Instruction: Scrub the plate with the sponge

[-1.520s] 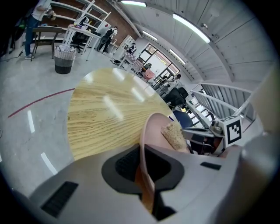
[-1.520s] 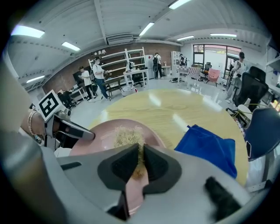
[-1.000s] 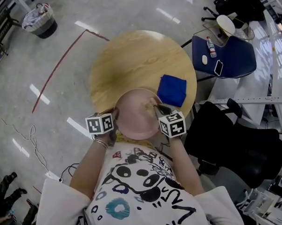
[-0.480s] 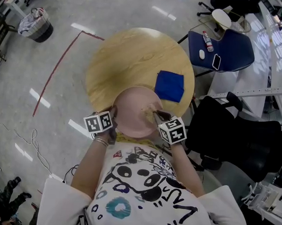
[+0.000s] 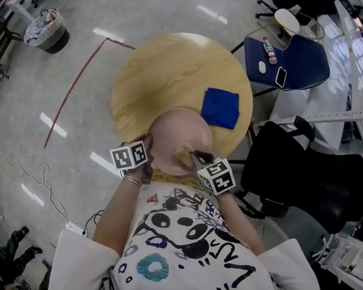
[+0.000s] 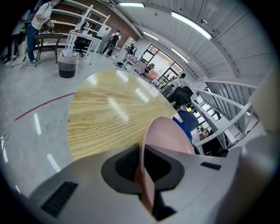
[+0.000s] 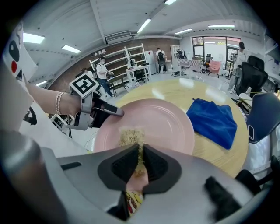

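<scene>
A pink plate (image 5: 179,132) juts over the near edge of the round wooden table (image 5: 166,74), tilted up. My left gripper (image 5: 148,148) is shut on the plate's left rim; in the left gripper view the rim (image 6: 162,133) runs edge-on between the jaws of that gripper (image 6: 142,168). My right gripper (image 5: 193,156) is shut on a tan fibrous sponge (image 5: 183,153), which rests on the plate's near part. In the right gripper view the sponge (image 7: 131,136) sticks out from the right gripper (image 7: 140,159) onto the plate (image 7: 164,122), and the left gripper (image 7: 114,111) pinches the far rim.
A blue cloth (image 5: 221,108) lies on the table right of the plate. A blue chair (image 5: 299,68) with a bottle and a phone stands at the back right, a black chair (image 5: 300,170) at the right. A bin (image 5: 45,27) stands far left.
My right gripper has dragged the sponge across the plate toward its near edge. The left gripper and the plate have stayed put.
</scene>
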A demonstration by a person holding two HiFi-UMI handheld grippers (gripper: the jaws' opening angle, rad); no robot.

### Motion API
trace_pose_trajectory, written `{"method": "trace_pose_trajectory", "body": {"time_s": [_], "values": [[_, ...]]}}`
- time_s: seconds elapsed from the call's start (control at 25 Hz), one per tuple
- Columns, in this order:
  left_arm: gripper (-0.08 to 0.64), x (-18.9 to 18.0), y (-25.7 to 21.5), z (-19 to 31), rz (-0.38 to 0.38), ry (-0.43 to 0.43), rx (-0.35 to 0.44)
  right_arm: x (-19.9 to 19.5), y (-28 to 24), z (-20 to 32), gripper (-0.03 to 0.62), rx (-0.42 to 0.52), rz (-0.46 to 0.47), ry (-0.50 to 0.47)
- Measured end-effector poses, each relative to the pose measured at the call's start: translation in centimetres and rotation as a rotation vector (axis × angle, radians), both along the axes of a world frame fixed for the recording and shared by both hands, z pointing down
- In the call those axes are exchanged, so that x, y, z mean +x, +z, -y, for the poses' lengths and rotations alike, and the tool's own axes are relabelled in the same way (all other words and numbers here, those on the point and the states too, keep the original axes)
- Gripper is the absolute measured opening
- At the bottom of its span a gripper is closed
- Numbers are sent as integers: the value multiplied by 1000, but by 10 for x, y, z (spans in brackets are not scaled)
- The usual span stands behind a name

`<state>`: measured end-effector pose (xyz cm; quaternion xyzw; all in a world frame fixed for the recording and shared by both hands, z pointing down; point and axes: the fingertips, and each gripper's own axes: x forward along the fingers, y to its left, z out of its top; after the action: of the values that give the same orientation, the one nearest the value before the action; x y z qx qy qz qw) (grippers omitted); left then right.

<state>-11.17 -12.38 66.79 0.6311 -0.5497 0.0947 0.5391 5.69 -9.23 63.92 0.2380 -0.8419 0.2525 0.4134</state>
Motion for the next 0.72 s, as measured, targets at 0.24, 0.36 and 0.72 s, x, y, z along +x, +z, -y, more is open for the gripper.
{"method": "trace_pose_trajectory", "body": {"time_s": [0.24, 0.36, 0.72], "values": [[31, 1, 1, 1, -1, 1, -2, -18, 3, -3, 47, -14, 21, -57], [31, 2, 2, 0, -2, 3, -2, -24, 4, -2, 46, -17, 30, -76], [31, 1, 0, 1, -1, 20, -5, -55, 5, 7, 46, -17, 75, -115]]}}
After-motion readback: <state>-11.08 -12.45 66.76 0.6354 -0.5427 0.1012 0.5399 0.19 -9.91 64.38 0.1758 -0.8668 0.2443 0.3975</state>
